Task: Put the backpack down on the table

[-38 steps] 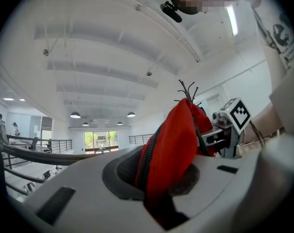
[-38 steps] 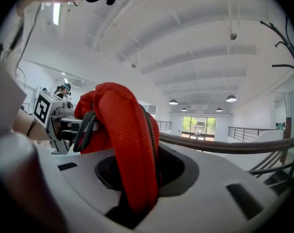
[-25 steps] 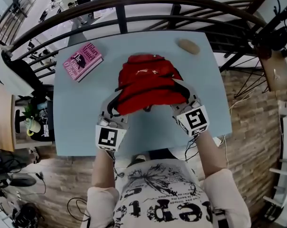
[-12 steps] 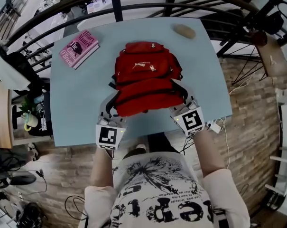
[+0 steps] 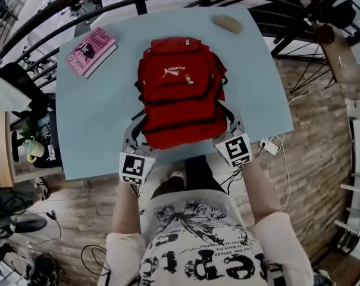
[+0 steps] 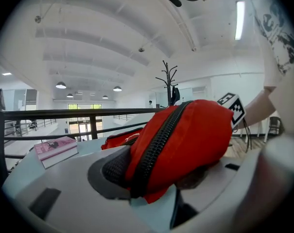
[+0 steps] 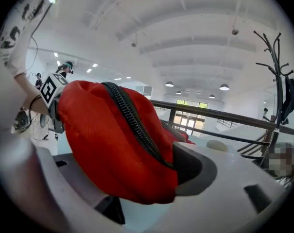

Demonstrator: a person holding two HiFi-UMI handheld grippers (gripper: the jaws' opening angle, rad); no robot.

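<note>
On the bench (image 5: 90,118), close to its near edge, lies the backpack (image 5: 180,82). Left tool (image 5: 138,127) and right tool (image 5: 229,123) have just been opening and stand half open, with a near corner of the backpack loose between each pair of jaws. Pulling back while fabric snags could drag it off.

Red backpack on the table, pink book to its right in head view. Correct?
Not quite. The head view shows the book to the left of the backpack, not the right. The backpack does lie on the table.
</note>
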